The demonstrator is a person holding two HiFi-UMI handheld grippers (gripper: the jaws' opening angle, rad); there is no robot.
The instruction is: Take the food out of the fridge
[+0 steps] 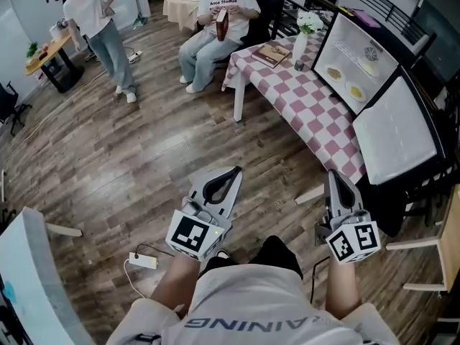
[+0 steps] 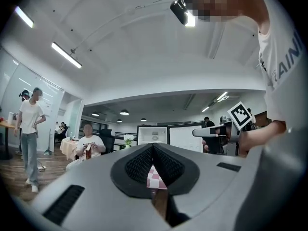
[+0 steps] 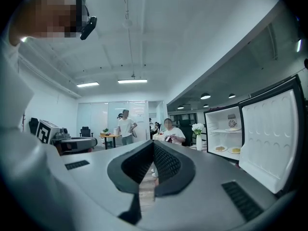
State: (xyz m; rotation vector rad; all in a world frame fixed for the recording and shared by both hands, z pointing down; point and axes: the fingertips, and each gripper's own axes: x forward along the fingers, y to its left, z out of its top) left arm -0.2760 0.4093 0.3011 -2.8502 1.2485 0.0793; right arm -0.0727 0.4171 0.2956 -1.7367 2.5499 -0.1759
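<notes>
The small fridge stands open on the right, its white door swung toward me. On its lower shelf lie two plates of food; a round item sits on the shelf above. The right gripper view shows the same plates. My left gripper and right gripper are held level over the wooden floor, well short of the fridge. Both are shut with nothing between the jaws. The fridge is small and far ahead in the left gripper view.
A table with a red-checked cloth runs along the fridge's left, bearing a flower vase and a book. One person sits beyond it, another stands farther left. A power strip lies by my feet.
</notes>
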